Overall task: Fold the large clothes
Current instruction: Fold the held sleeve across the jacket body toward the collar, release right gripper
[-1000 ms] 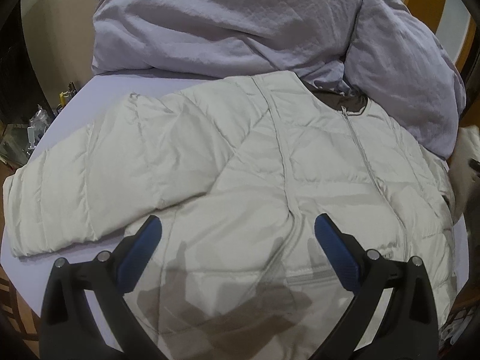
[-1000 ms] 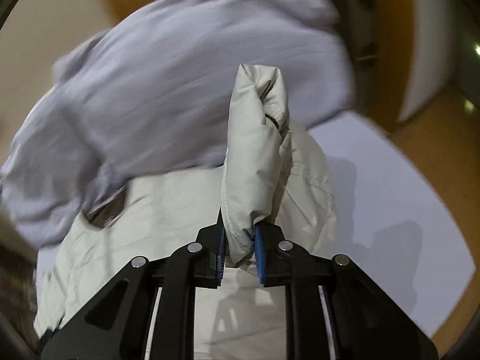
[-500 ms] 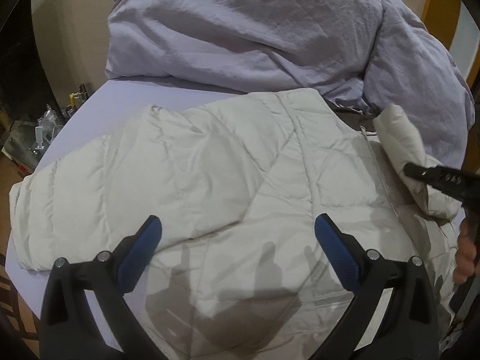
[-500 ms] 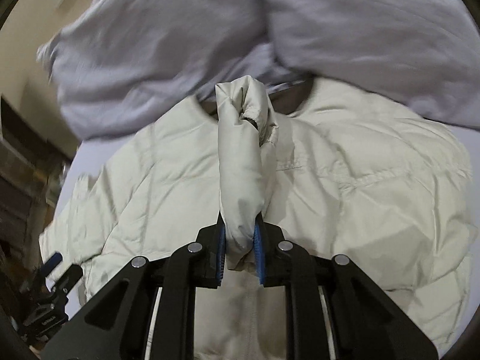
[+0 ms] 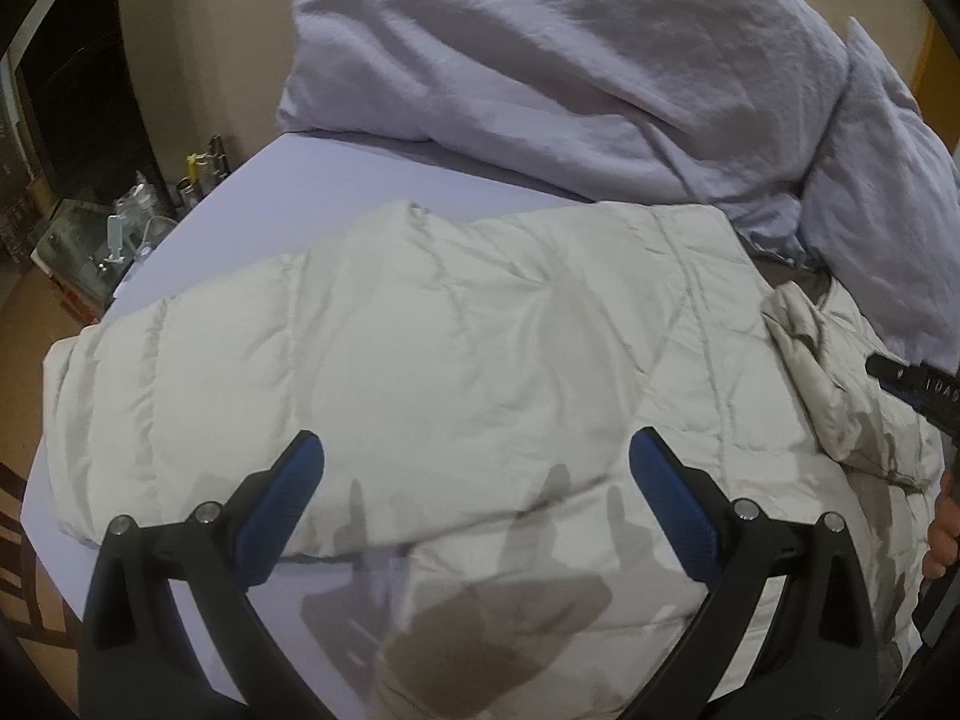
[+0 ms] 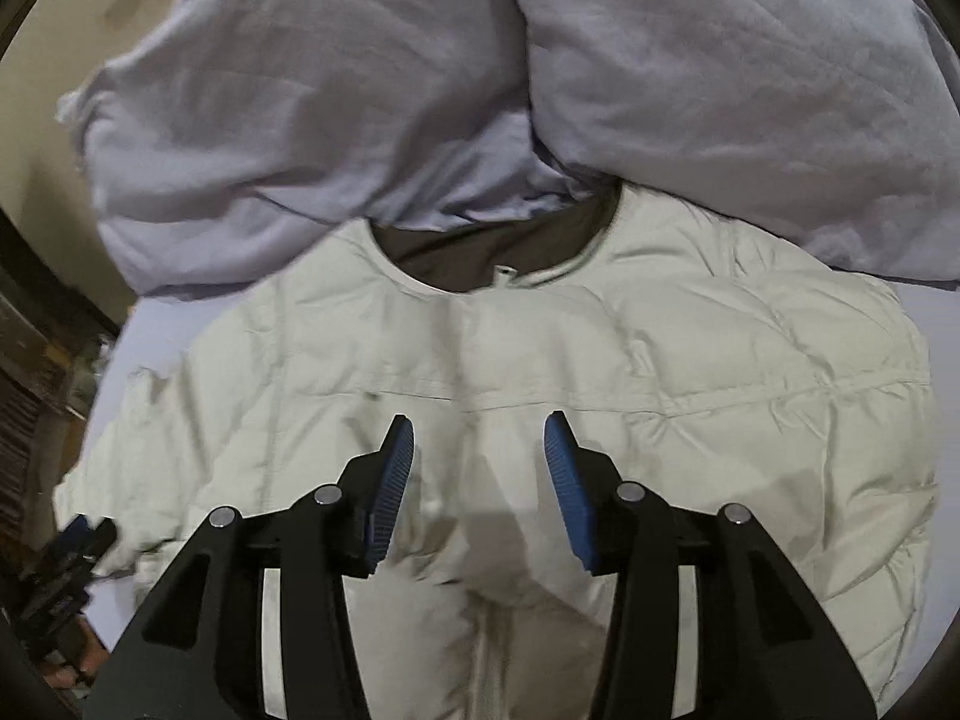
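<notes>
Left wrist view: lilac bed sheet w/ a rumpled lilac duvet at the far end. Cream quilted puffer jacket lies flat on it, front up, collar touching the duvet. Left gripper hangs over it, jaws wide, empty. Right gripper jaws opening, nothing pinched, above jacket's front.

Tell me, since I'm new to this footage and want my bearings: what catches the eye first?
A pale quilted puffer jacket lies spread front-up across the lavender bedsheet, filling the middle of both views, its dark-lined neckline nearest the bedding. Behind it, a rumpled lavender duvet is heaped. The right gripper hovers over the jacket's front, jaws opening with nothing pinched; the left gripper hangs open over the folded-in sleeve.
</notes>
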### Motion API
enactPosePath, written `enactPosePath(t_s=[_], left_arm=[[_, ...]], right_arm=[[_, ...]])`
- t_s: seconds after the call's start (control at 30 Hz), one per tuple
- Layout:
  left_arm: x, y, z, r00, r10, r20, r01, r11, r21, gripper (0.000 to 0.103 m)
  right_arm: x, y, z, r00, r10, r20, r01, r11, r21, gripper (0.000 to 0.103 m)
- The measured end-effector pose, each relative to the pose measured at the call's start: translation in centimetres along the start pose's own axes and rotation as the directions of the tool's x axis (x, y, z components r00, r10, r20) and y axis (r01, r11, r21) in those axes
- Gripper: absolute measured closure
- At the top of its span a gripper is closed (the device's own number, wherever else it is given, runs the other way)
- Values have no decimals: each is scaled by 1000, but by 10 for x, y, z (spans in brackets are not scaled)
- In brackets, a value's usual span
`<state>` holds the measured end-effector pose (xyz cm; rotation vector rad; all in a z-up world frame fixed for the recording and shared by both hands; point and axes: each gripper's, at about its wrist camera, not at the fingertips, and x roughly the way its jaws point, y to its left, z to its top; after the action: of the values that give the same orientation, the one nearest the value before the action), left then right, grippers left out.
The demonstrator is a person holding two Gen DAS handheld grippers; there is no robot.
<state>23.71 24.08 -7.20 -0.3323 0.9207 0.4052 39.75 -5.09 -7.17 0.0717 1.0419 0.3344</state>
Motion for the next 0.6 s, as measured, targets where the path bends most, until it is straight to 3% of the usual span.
enactPosePath(t_s=[0.07,0.13,0.27,0.4,0.6], left_arm=[[0,6,2,1000,12,4,-12,1000,-10,2],[0,16,3,1000,30,9,-30,999,-24,2],[-2,41,4,997,79,12,-78,995,-69,2],[-8,75,1,991,130,13,-128,985,-114,2],[-15,141,-5,979,206,1,-201,956,-214,2]], right_arm=[[15,8,-7,999,-29,-40,27,999,-37,51],[27,21,-16,996,-71,-47,66,994,-87,38],[44,36,-29,988,-154,-29,145,969,-199,32],[37,25,-19,991,-102,-81,89,985,-150,32],[13,16,-21,997,-45,-64,38,993,-113,27]])
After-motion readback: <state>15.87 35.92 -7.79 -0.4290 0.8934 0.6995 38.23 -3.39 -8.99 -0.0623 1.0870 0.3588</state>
